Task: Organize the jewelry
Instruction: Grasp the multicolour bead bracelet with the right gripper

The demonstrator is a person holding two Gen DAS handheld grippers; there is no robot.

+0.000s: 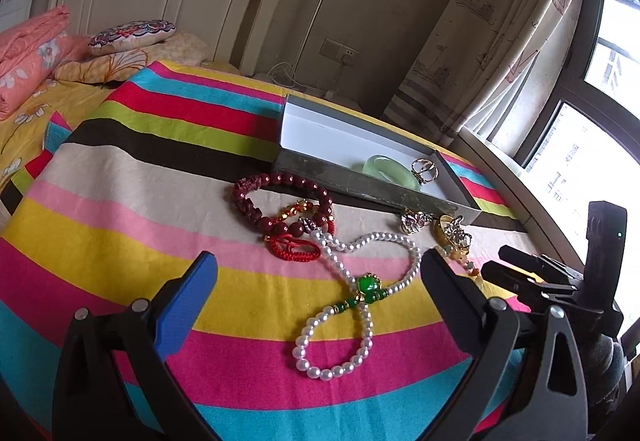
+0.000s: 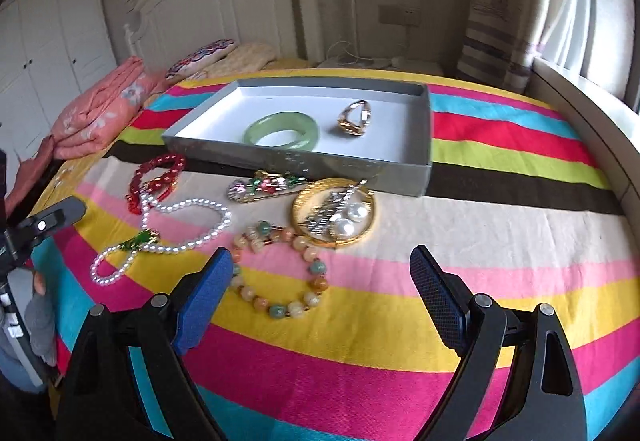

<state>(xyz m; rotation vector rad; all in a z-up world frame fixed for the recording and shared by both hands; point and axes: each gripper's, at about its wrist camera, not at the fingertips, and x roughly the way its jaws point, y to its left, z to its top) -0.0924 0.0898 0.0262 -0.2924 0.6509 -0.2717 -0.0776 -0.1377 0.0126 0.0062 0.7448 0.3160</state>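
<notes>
Right hand-held gripper (image 2: pixel 322 273) wide open and empty, blue pads hanging just above the striped cloth, straddling the near arc of the mixed-stone bracelet (image 2: pixel 280 269) without touching it. Left hand-held gripper (image 1: pixel 320 273) likewise wide open, holding nothing, poised over the pearl necklace (image 1: pixel 352 293) with its green bead. Farther out, more loose pieces on the cloth: a dark red bead bracelet (image 1: pixel 280 201) beside a red cord (image 1: pixel 294 247), a jewelled hair clip (image 2: pixel 264 187), and a gold bangle (image 2: pixel 334 215) with a silver brooch and two pearls lying inside it. Beyond these, a shallow grey box (image 2: pixel 424 129) already holding a green bangle (image 2: pixel 282 131) and a gold ring (image 2: pixel 356 117). Likely a sorting job partly done, with most pieces not yet boxed. Step in hand: probably lining up a pick of the stone bracelet. Next move calls for lowering onto one strand, closing gently on the beads, then lifting clear of neighbours before carrying to the box.
</notes>
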